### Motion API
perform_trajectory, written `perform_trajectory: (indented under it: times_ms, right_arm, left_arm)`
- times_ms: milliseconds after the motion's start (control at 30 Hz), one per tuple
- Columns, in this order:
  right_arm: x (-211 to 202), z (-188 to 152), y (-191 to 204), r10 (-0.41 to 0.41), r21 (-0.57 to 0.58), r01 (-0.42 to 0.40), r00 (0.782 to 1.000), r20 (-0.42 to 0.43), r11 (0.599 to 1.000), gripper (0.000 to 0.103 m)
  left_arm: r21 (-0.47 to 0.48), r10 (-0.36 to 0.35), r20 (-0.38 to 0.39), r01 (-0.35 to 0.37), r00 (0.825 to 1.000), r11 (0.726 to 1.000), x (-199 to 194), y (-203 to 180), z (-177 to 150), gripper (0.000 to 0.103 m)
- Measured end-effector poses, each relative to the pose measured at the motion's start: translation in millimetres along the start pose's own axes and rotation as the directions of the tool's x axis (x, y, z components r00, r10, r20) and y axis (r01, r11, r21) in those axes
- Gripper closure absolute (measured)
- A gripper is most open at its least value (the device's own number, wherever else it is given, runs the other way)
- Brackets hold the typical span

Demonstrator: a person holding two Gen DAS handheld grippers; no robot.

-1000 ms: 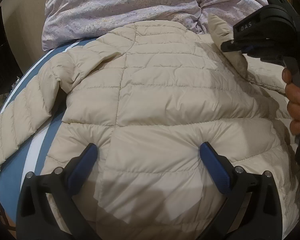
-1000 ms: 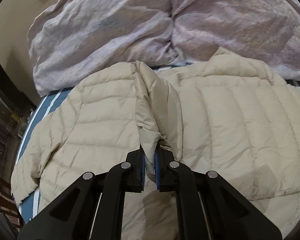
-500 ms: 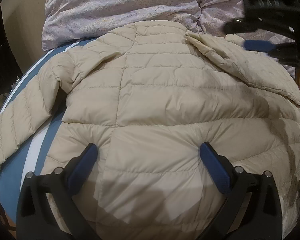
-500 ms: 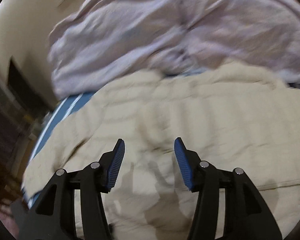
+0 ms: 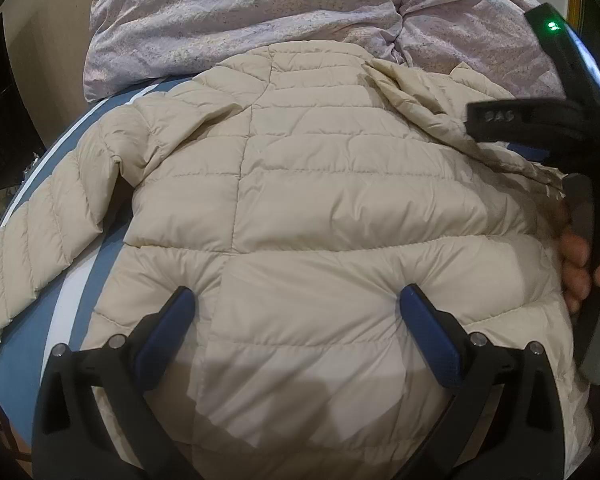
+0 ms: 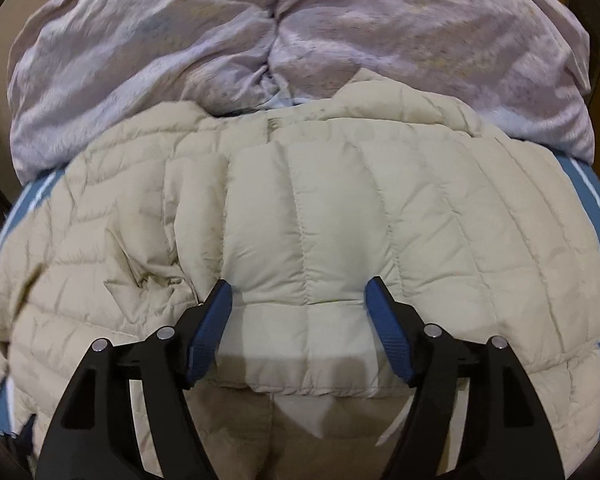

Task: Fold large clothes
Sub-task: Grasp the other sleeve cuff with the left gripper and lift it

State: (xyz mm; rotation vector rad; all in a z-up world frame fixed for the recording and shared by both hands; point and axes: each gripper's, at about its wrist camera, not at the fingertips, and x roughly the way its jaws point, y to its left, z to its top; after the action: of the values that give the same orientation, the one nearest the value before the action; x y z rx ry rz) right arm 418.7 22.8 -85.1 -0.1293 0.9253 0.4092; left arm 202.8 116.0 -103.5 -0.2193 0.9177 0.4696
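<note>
the right claw, its jaws just opening, stands wide on the folded sleeve; left claw wide, pinning the puffer jacket; the springy sleeve may unfold.

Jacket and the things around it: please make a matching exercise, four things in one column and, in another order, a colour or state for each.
Things:
1. jacket
2. duvet
3. bed sheet
4. right gripper

Colour or state:
A. blue with white stripes
B. open, fingers resting on cream fabric
C. pale purple, crumpled
D. cream, quilted, spread out flat

Pairs: 1-D, 2-C, 3-A, 4-B
</note>
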Motion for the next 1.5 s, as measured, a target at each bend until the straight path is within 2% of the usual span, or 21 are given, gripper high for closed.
perform_trajectory:
  times_ms: [167, 467, 600, 733, 800, 933, 1033, 1167, 1233, 1300, 1500]
  right_arm:
    - [8, -5, 11, -0.06, -0.047, 0.061, 0.998, 0.027, 0.997, 0.03]
    - [11, -3, 4, -0.029, -0.016, 0.029, 1.0, 0.013, 0.999, 0.025]
    - [11, -3, 3, -0.005, -0.017, 0.005, 1.0, 0.009, 1.0, 0.017]
    - [12, -2, 3, 0.004, -0.014, -0.003, 1.0, 0.009, 1.0, 0.015]
    - [12, -3, 3, 0.012, -0.015, -0.012, 1.0, 0.008, 1.0, 0.012]
    - [13, -2, 3, 0.027, -0.016, -0.026, 1.0, 0.007, 1.0, 0.01]
    - [13, -3, 2, 0.04, -0.013, -0.04, 0.999, 0.007, 0.999, 0.008]
    - [13, -3, 2, 0.054, -0.008, -0.054, 0.999, 0.008, 0.999, 0.006]
    - [13, -3, 1, 0.06, -0.006, -0.06, 0.998, 0.009, 0.998, 0.006]
    - [13, -3, 1, 0.062, -0.005, -0.062, 0.998, 0.01, 0.998, 0.005]
    - [13, -3, 1, 0.067, -0.001, -0.067, 0.998, 0.011, 0.998, 0.004]
  left_arm:
    - [-0.001, -0.001, 0.001, 0.001, 1.0, 1.0, 0, 0, 0, 0.002]
    - [-0.082, -0.068, -0.001, 0.068, 0.998, 0.994, -19, 24, 1, 0.002]
    - [-0.121, -0.021, 0.037, 0.025, 0.999, 0.992, -40, 55, 2, 0.002]
    - [-0.176, 0.079, 0.05, -0.069, 0.996, 0.982, -54, 100, 1, 0.002]
    - [-0.206, 0.141, 0.035, -0.131, 0.989, 0.97, -57, 126, -2, 0.002]
    - [-0.271, 0.265, -0.004, -0.256, 0.964, 0.928, -62, 180, -9, 0.002]
    - [-0.363, 0.317, -0.048, -0.312, 0.947, 0.878, -66, 225, -18, 0.002]
    - [-0.492, 0.298, -0.097, -0.306, 0.95, 0.815, -67, 277, -33, 0.002]
    - [-0.532, 0.285, -0.107, -0.298, 0.952, 0.793, -67, 293, -40, 0.007]
    - [-0.556, 0.26, -0.108, -0.275, 0.96, 0.784, -66, 301, -44, 0.016]
    - [-0.586, 0.215, -0.11, -0.238, 0.971, 0.774, -55, 304, -49, 0.03]
